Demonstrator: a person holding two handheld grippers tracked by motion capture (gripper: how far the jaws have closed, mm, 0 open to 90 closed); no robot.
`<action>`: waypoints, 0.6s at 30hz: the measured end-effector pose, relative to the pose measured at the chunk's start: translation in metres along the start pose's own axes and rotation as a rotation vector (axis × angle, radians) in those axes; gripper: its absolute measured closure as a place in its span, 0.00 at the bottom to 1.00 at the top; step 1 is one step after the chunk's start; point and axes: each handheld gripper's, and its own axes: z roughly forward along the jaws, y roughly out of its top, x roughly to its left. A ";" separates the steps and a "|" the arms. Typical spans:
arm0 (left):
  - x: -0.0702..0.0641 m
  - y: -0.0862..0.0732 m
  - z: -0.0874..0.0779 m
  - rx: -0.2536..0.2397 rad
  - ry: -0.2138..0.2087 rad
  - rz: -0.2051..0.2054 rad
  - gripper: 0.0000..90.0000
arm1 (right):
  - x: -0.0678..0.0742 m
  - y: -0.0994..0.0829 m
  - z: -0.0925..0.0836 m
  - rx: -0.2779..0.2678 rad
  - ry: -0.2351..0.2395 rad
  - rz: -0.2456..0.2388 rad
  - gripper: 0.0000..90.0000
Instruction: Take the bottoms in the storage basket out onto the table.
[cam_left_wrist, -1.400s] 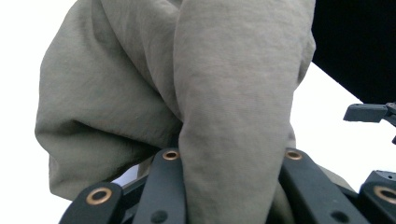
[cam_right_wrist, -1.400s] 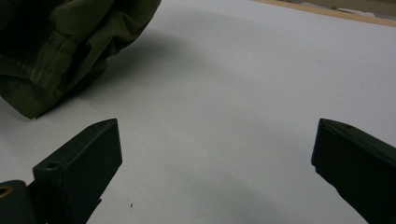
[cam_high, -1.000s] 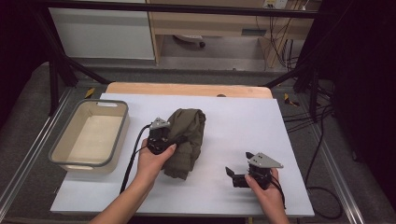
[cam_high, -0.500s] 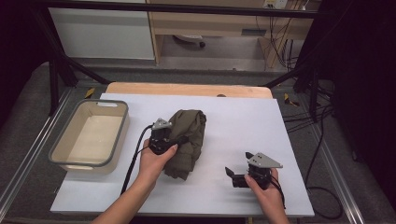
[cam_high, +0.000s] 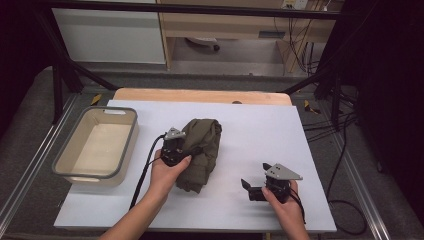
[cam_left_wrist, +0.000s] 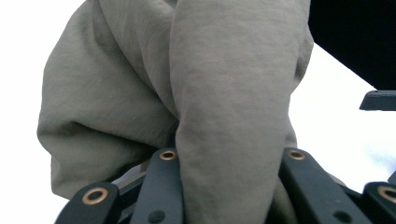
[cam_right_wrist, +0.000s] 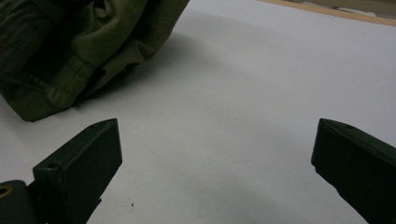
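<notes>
Little has moved since the earlier frames: left claw (cam_high: 186, 145) holds the same spot at the near-left edge of the olive garment (cam_high: 201, 150), right claw (cam_high: 250, 187) idle as before on the bare white surface (cam_high: 260, 135), garment bundle unshifted.

Left claw: jaws closed onto a thick fold of the garment (cam_left_wrist: 224, 93); in the left gripper view the cloth bulges up between the two black jaws, so the grip looks firm.

Right claw (cam_right_wrist: 215, 154): jaws spread wide, nothing between them, pointing toward the garment's hem (cam_right_wrist: 70, 70), near but not touching.

Garment position: crumpled heap at mid-surface, just right of the bin (cam_high: 95, 145), apart from it.

Handling, as judged: soft, limp, light woven cloth, not slippery, nothing fragile. Will sag and unfurl when lifted by one point; loose layers may slide out of a thin pinch. Best taken at a bunched fold or a stitched hem, with the second claw on the opposite edge to keep the bundle together.

Container: bin is a shallow rectangular tub, pale inside, grey rim, at left edge of the surface. Looks empty.
</notes>
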 end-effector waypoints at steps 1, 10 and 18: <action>0.000 0.000 0.000 0.000 -0.001 -0.001 0.79 | 0.000 0.000 0.000 0.000 0.000 0.000 0.03; 0.000 -0.002 0.001 0.001 0.000 -0.003 0.79 | 0.000 0.000 0.000 0.001 0.001 0.000 0.03; -0.001 -0.004 0.003 0.006 -0.006 -0.002 0.79 | 0.000 0.000 0.000 0.002 0.001 0.001 0.03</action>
